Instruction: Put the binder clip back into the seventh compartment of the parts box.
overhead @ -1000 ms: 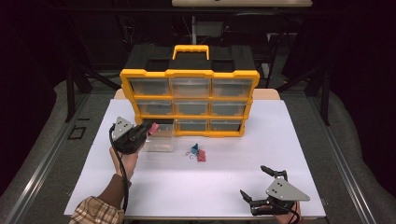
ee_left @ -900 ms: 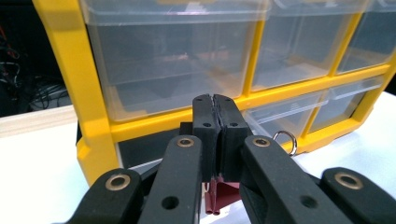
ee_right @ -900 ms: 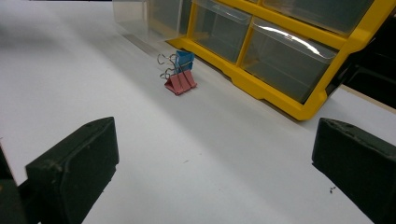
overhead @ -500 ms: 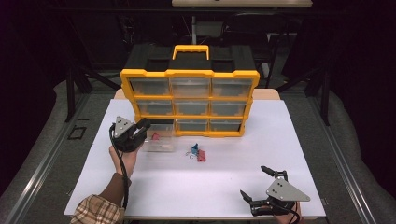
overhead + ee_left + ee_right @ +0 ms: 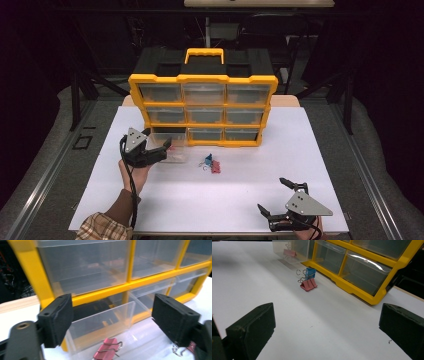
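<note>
Now I have the left gripper (image 5: 159,148) at the pulled-out clear drawer (image 5: 176,153), just below the yellow organizer's (image 5: 204,79) bottom-left slot. Its jaws have just been opening and stand spread; a pink binder clip (image 5: 108,348) lies inside. Next, I judge, comes fetching the clips (image 5: 211,164) just right of that drawer. My right gripper (image 5: 278,202) rests near the counter (image 5: 240,200) edge, jaws spread, empty.

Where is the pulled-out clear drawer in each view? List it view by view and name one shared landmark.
High view: clear drawer left of centre, just in front of the organizer's bottom-left slot.
Left gripper view: the drawer sits lower centre.
Right gripper view: the drawer is at the top, left of centre, with a pink clip inside.
Shared landmark: the yellow organizer frame.
</note>
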`<state>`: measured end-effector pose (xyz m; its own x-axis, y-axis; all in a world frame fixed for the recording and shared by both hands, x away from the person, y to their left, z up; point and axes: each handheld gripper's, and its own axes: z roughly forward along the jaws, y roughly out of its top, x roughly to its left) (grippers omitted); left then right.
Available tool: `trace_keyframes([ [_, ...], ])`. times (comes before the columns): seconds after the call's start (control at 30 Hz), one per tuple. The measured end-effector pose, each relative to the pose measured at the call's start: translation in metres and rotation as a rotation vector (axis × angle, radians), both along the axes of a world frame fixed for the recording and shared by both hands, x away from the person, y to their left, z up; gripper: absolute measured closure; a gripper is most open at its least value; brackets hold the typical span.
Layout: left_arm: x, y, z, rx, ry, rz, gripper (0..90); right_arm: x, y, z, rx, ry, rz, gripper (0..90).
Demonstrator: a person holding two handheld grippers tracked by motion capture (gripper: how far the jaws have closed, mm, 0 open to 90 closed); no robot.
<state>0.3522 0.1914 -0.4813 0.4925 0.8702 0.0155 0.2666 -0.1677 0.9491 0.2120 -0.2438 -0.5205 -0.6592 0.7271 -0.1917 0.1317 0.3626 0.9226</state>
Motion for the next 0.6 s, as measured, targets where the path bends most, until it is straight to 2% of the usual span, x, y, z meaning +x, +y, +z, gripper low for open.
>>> trace_keyframes([
  [0.13, -0.007, -0.007, 0.001, 0.021, -0.015, -0.033, 7.4, -0.001, 0.000, 0.000, -0.002, -0.003, 0.001, 0.2],
  [0.23, -0.010, -0.009, 0.002, 0.026, -0.024, -0.046, 4.0, -0.001, 0.000, 0.000, -0.001, -0.002, 0.001, 0.1],
  [0.3, -0.015, -0.013, 0.003, 0.034, -0.028, -0.080, 1.2, 0.000, 0.000, 0.000, 0.000, -0.001, 0.001, 0.1],
  [0.33, -0.015, -0.013, 0.003, 0.034, -0.028, -0.080, 0.2, 0.000, 0.000, 0.000, 0.000, -0.001, 0.001, 0.1],
  [0.6, -0.027, -0.027, 0.002, 0.059, -0.042, -0.147, 0.0, 0.000, 0.000, 0.000, -0.001, -0.002, 0.003, 0.1],
])
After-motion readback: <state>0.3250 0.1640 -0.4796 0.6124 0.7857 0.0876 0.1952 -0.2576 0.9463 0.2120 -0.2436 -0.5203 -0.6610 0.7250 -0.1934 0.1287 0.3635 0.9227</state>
